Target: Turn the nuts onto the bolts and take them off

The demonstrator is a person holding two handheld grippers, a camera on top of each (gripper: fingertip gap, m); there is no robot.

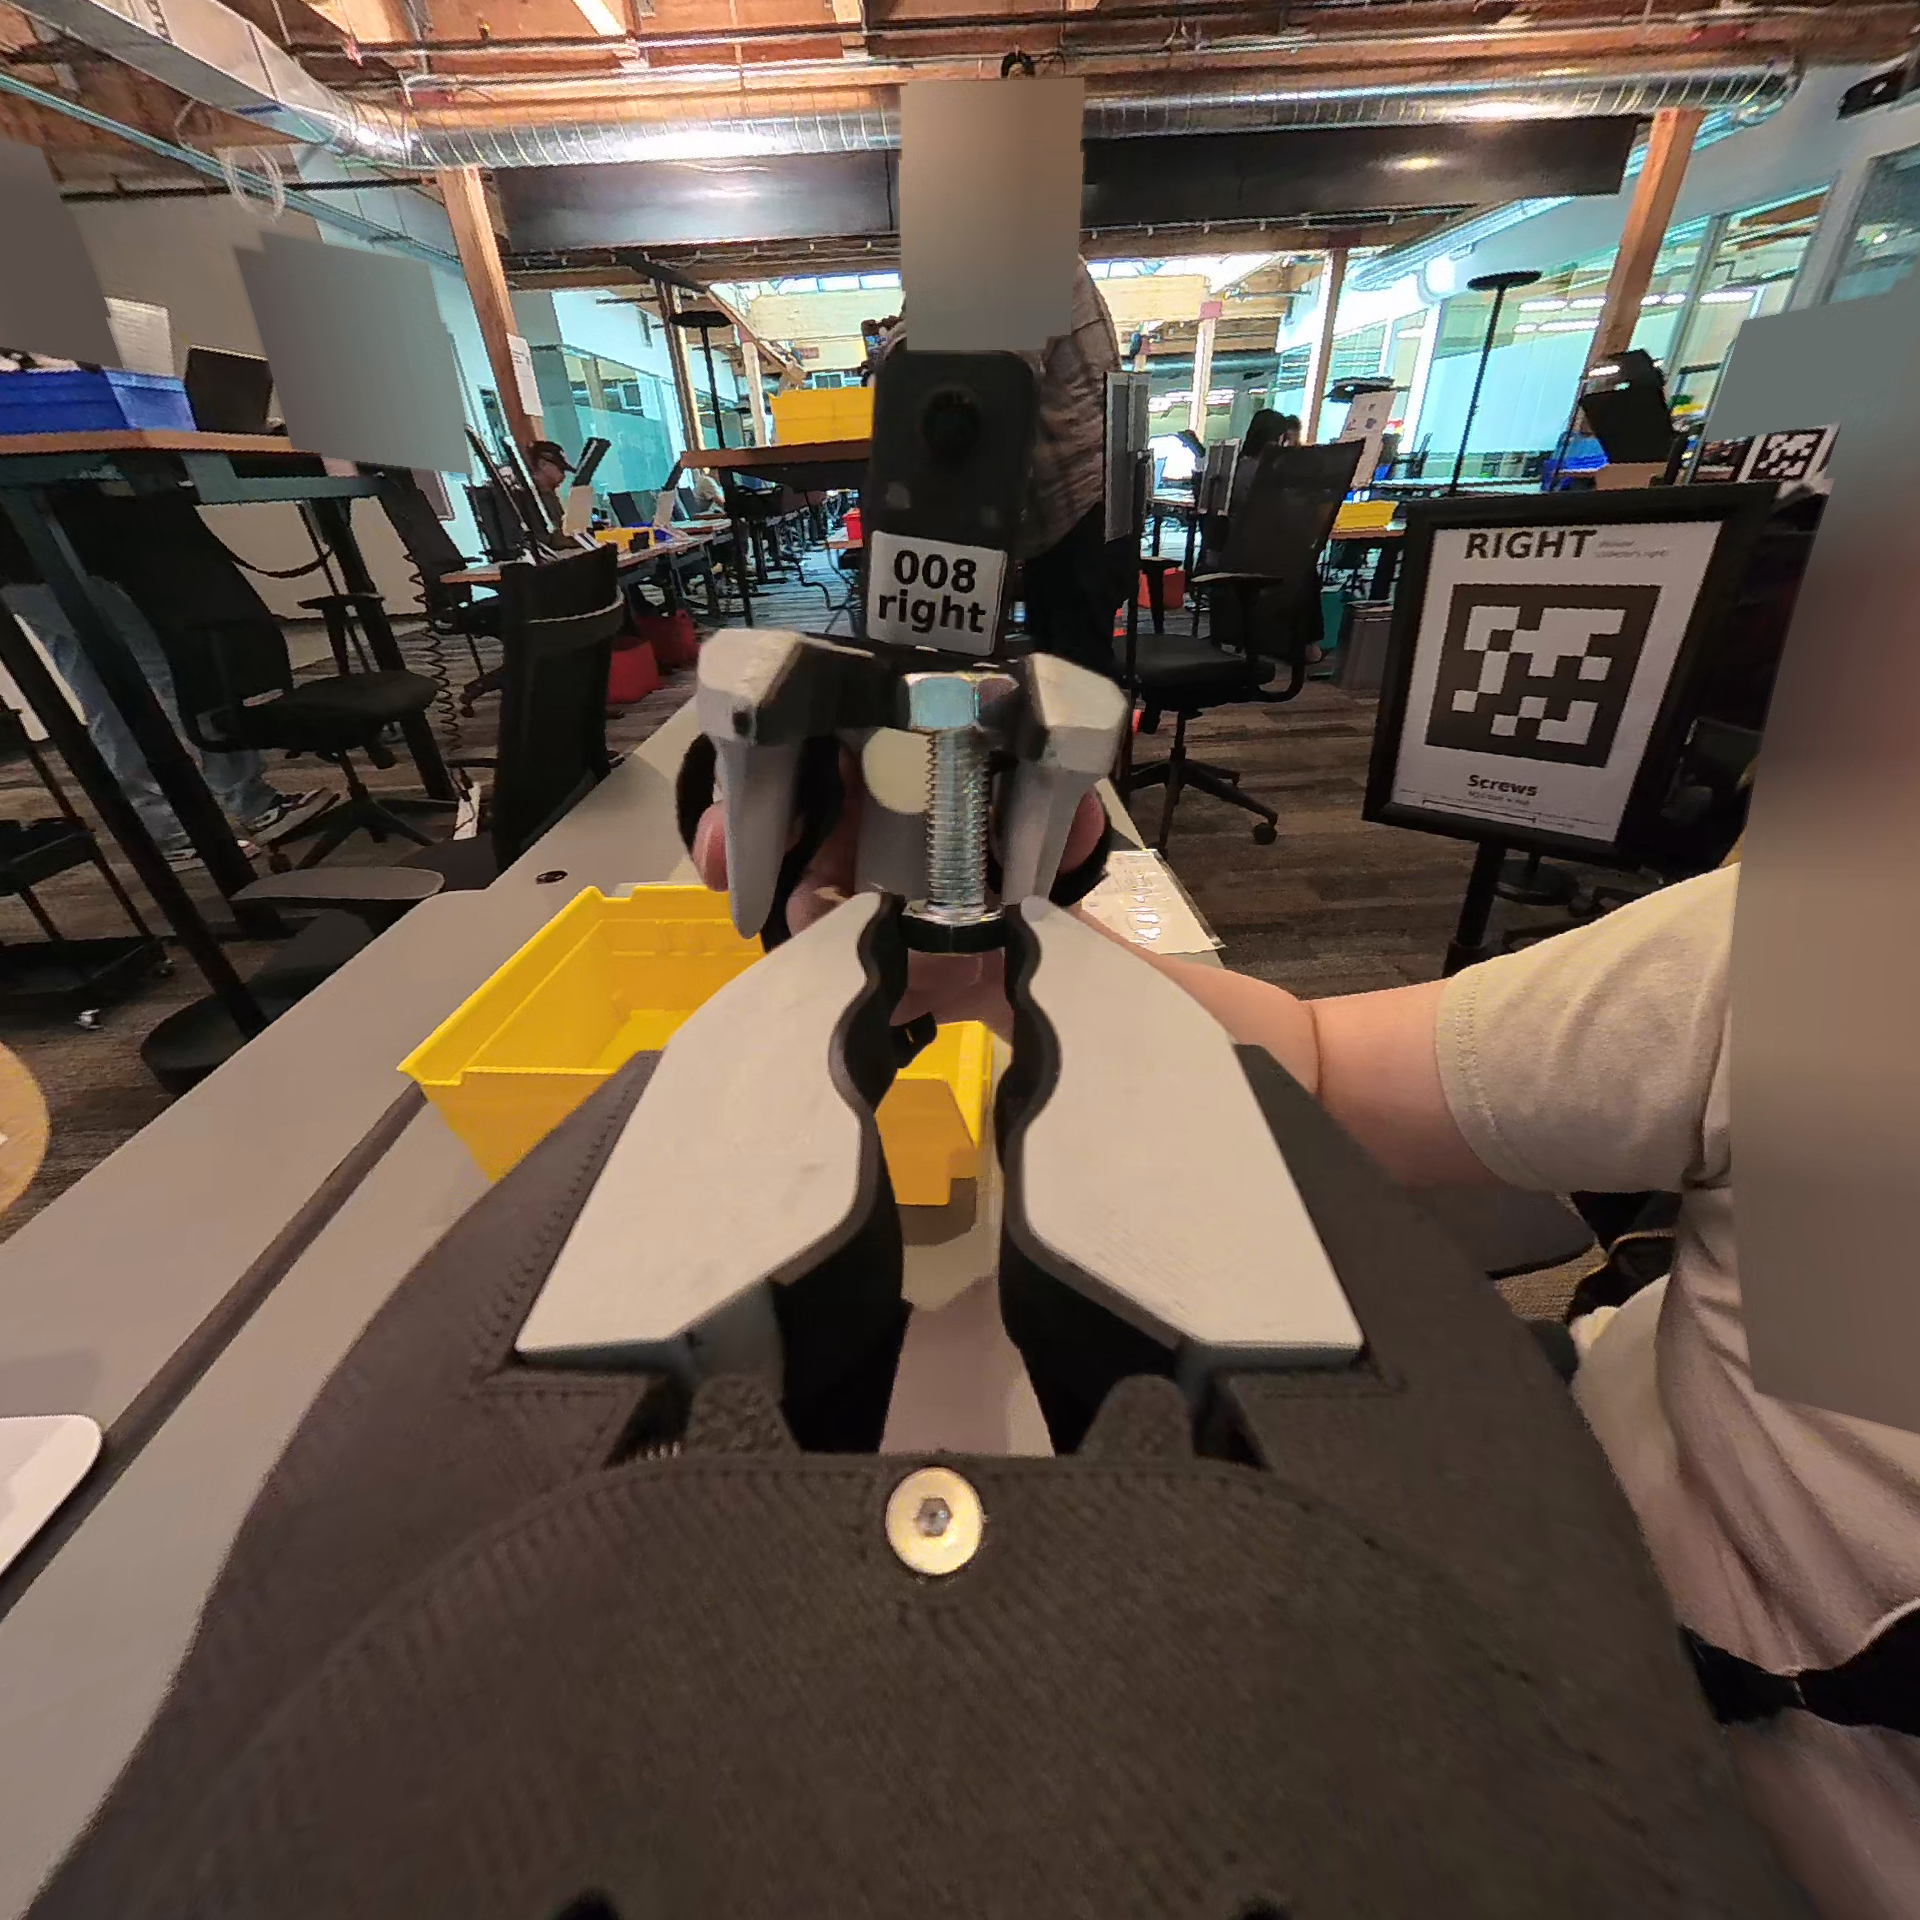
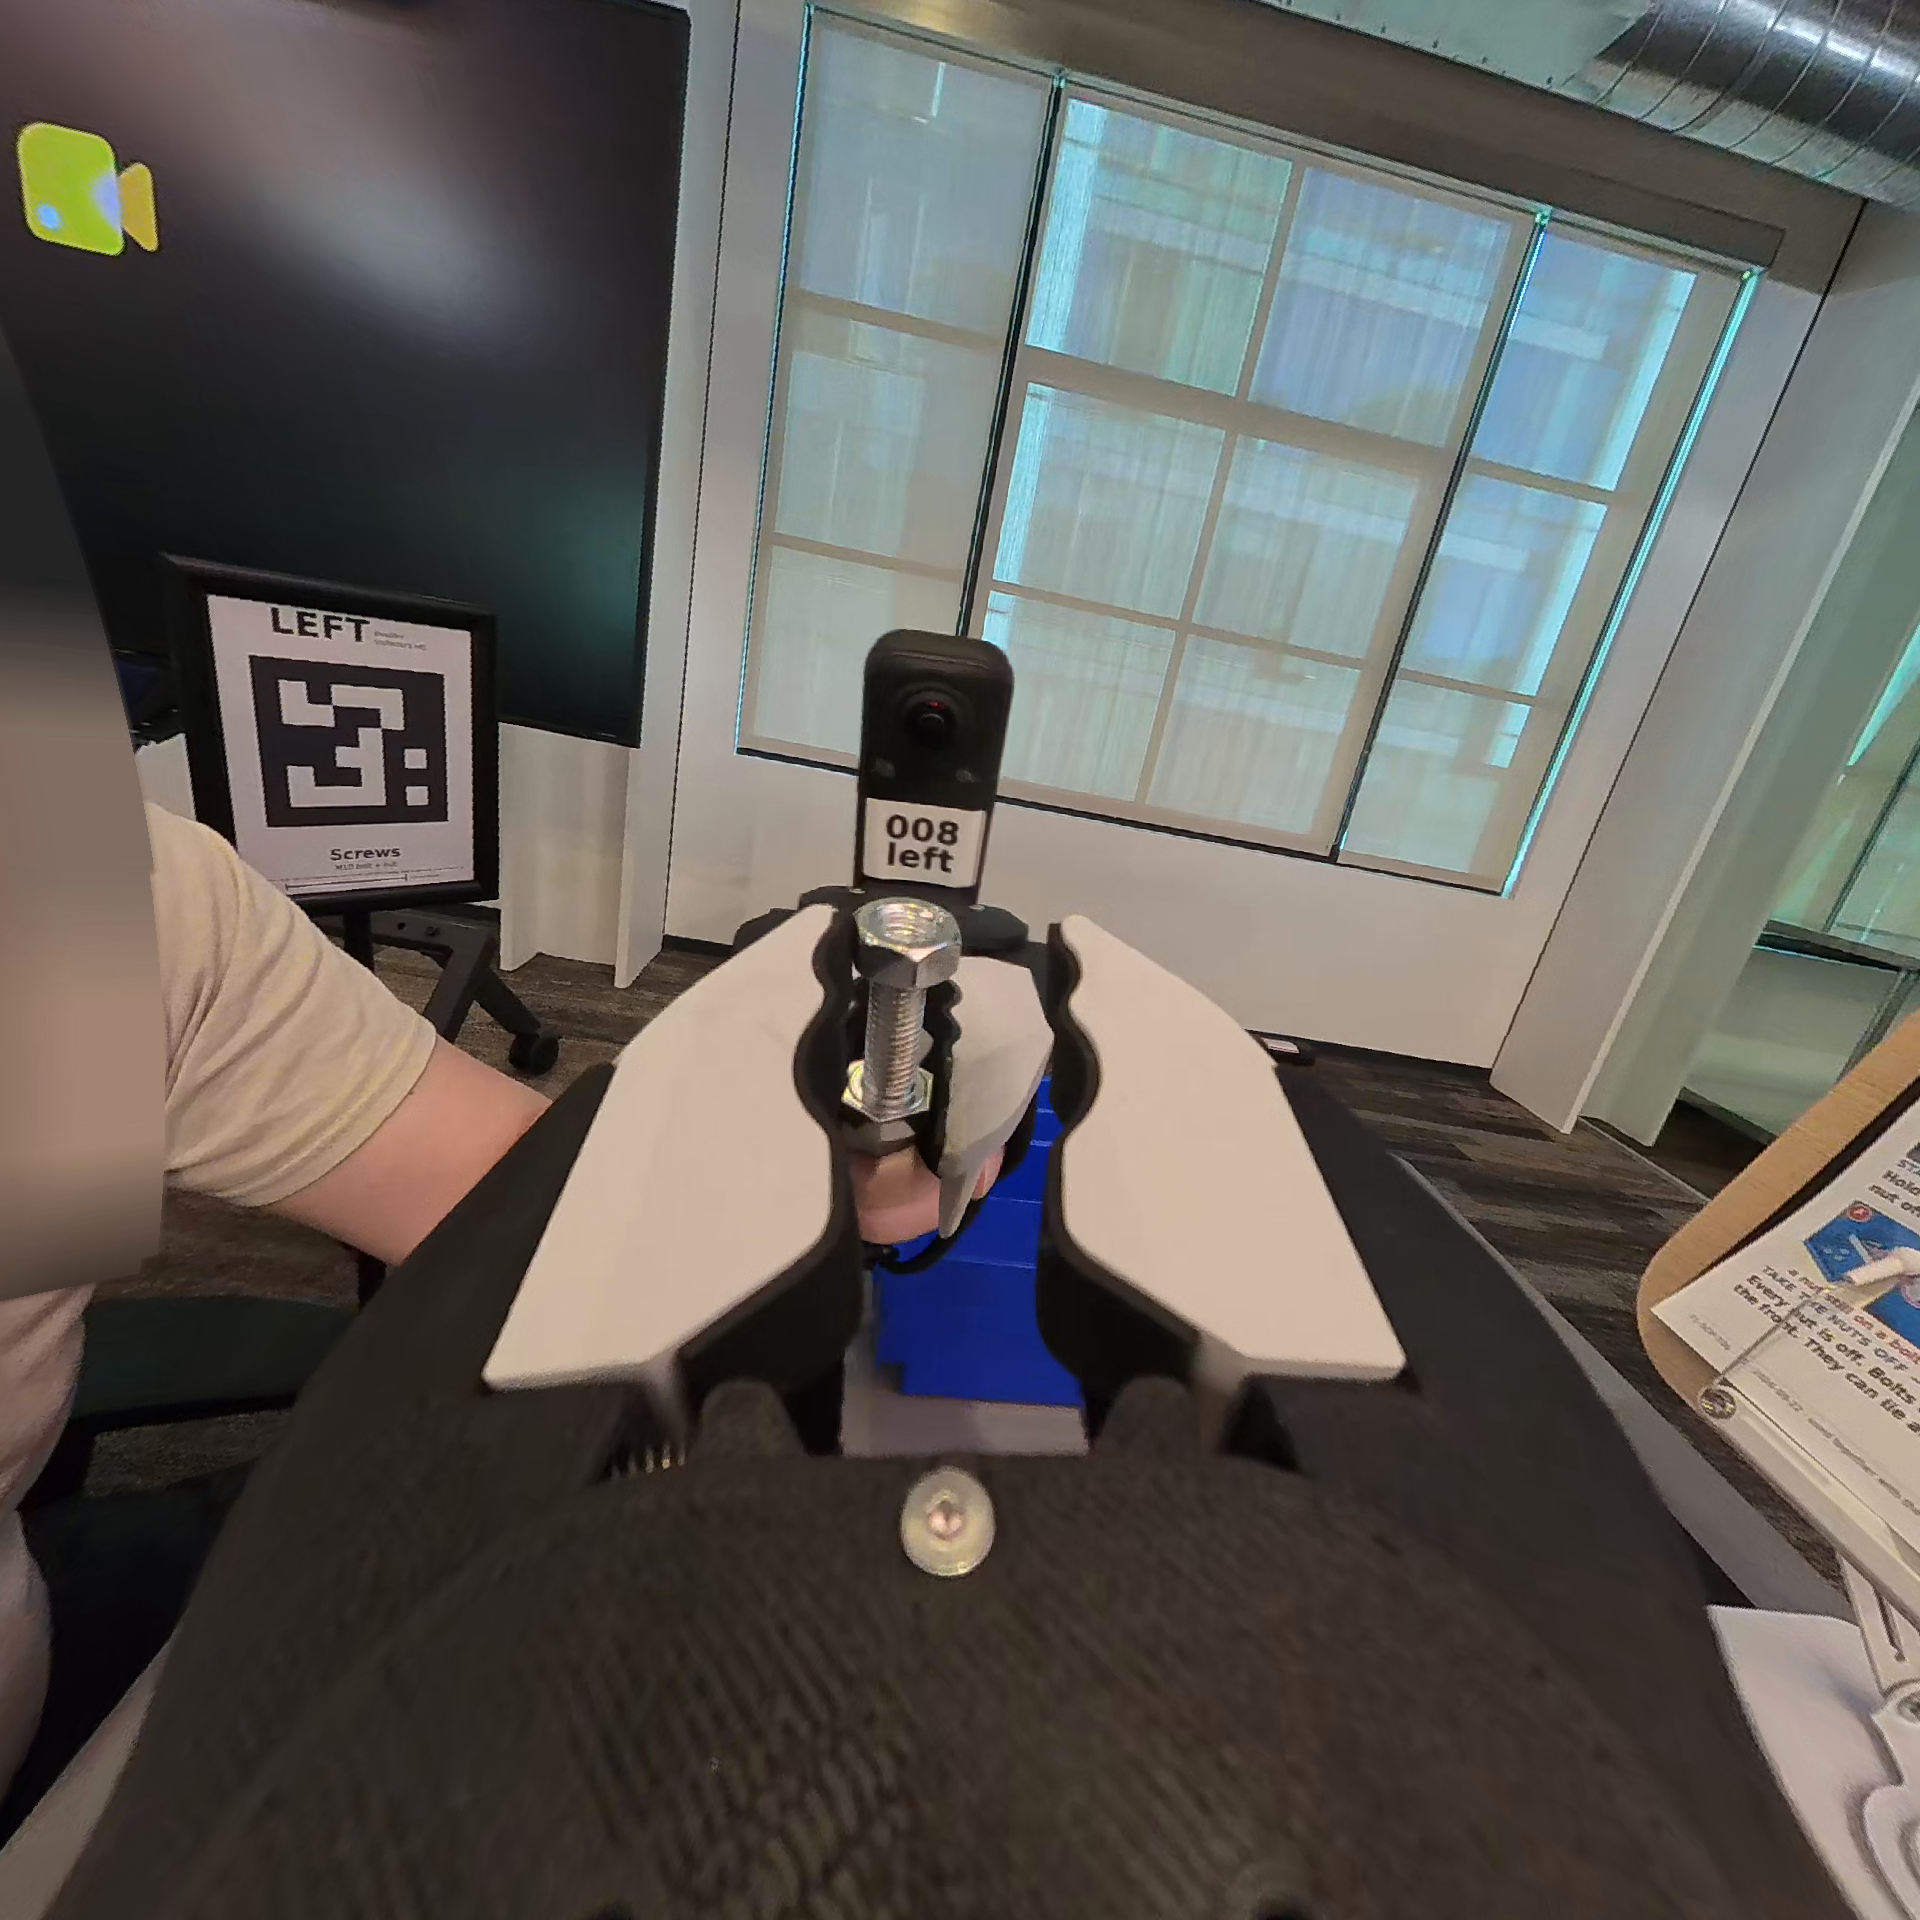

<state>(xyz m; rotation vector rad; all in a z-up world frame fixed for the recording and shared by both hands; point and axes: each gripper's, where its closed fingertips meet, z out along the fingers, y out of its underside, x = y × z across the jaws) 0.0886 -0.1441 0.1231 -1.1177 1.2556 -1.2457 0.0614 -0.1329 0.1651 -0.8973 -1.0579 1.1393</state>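
1. Yellow plastic bin (image 1: 623, 997) sits on the grey tabletop (image 1: 260, 1195), just beyond the left gripper (image 1: 953, 923). The part of its inside that shows is plain yellow; the rest is hidden by the fingers.
2. Blue bin (image 2: 966, 1299) lies under the right gripper (image 2: 940, 927). Contents hidden, cannot tell.
3. Tabletop is a long grey slab with a dark groove along it. White printed sheets (image 2: 1818, 1330) lie on a wood-coloured board at the right edge of the right wrist view.
4. Room is an open office: black chairs, desks, wooden beams, silver ducting, dark carpet. A framed black-and-white marker sign (image 1: 1548, 665) stands on a stand on one side, a second sign (image 2: 343, 727) on the other. Big gridded window (image 2: 1247, 468) and a dark screen (image 2: 364, 364) are behind the second sign.
5. Silver bolt (image 1: 951, 821) is held in the air above the tabletop, between the two grippers, which face each other. It is roughly upright, hex head on top.
6. Nut (image 1: 951, 912) sits on the low end of the thread. The left fingers are closed on it at their tips.
7. Right fingers look closed on the bolt head; the threaded shank between head and nut is bare.
8. Person's bare forearm (image 1: 1351, 1039) in a pale short sleeve reaches in behind the right gripper.
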